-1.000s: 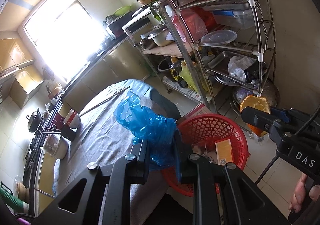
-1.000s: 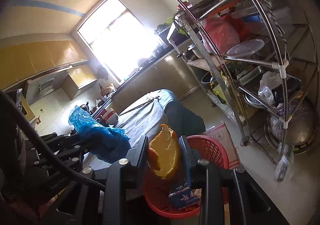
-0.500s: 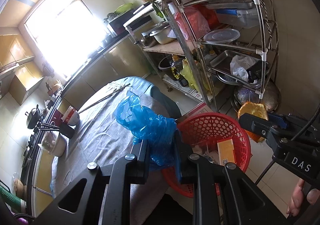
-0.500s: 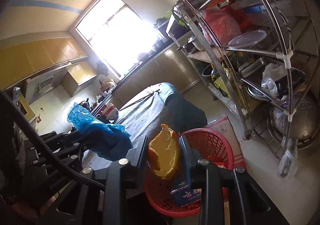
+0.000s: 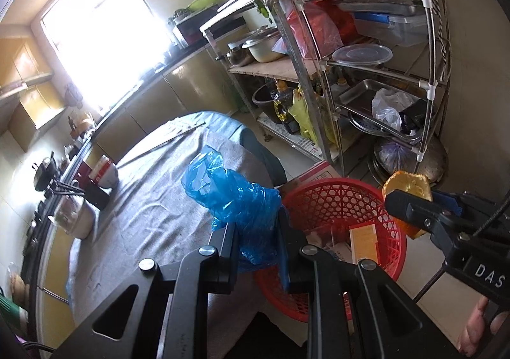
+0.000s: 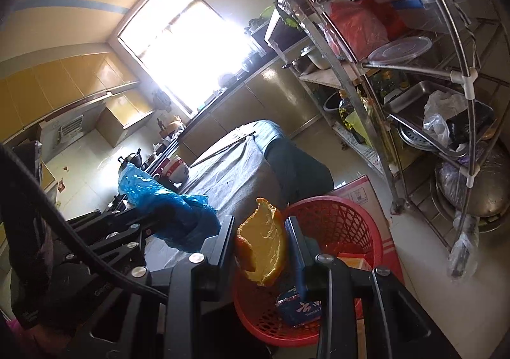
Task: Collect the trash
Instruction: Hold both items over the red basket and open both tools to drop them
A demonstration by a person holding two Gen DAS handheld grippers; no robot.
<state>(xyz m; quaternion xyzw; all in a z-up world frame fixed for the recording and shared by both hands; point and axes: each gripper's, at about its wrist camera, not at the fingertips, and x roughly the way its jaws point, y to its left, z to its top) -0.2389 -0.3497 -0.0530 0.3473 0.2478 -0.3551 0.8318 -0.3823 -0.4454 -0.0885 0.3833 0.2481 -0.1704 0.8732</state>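
A cramped kitchen: a bright window in the upper left of both views, a metal rack (image 5: 366,65) crowded with pans and tubs along the right, and a grey-clothed surface (image 5: 153,199) running from the centre toward the lower left. A red basket (image 5: 338,199) sits on the floor just off the surface's near edge, right of centre in the left wrist view, already holding a carton and some wrappers.

The left tongs (image 5: 258,241) are clamped on a crumpled blue plastic bag (image 5: 232,193); in their own view it hangs at centre, over the edge of the surface and just left of the basket rim. The right tongs (image 6: 259,250) pinch a piece of orange peel (image 6: 261,247), held over the basket's near left rim at lower centre of the right wrist view.

The step looks like dropping both pieces in. To do it well, each should be carried fully inside the rim before letting go. The bag is light and may cling to a pad or drift, so it wants releasing low and a slight shake.

The peel stands on edge, its long axis roughly vertical in frame, pale inside facing the camera. The bag's long axis slants from the tongs toward the upper left, loose end uppermost.
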